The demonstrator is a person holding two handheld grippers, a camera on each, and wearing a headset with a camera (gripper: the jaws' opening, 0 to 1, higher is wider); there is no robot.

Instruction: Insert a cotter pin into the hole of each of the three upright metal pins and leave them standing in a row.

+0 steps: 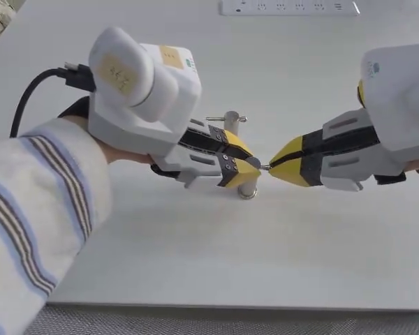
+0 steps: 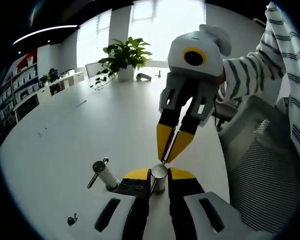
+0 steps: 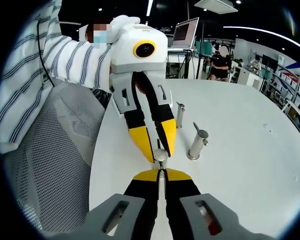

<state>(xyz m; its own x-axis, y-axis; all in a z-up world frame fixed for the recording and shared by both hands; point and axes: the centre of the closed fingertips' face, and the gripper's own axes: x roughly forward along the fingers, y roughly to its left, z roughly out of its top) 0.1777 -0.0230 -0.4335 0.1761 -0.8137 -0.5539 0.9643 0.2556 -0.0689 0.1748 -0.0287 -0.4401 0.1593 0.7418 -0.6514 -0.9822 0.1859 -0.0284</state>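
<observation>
Left gripper view: the left claw (image 2: 160, 175) is clamped across the upper shaft of a short upright silvery metal pin (image 2: 159, 186) standing on the white bench (image 2: 65, 150). The right claw (image 2: 166, 158) comes in from above with its yellow tips pinched together at the pin's head.

In the head view a thin silvery wire cotter pin (image 1: 265, 167) bridges the small gap between the two claws. In the right gripper view it runs straight out of the closed right claw to the pin's top. Whether its tip has entered the hole I cannot tell.

To the side stands a second upright metal pin (image 3: 197, 144), with a cotter pin (image 3: 195, 126) already through its top. A third metal pin (image 3: 180, 115) stands just behind it, and its hole is too small to read.

The held pin looks solid, stiff and smooth, with a narrow foot. It would probably tip or twist under a sideways push, so the grip is best kept on the shaft just below the cross-hole, leaving that hole open.

The cotter pin looks light and springy. It is likely to bow or swivel if pushed from far back, so it should be held near its looped end, in line with the hole, and fed with light pressure.
</observation>
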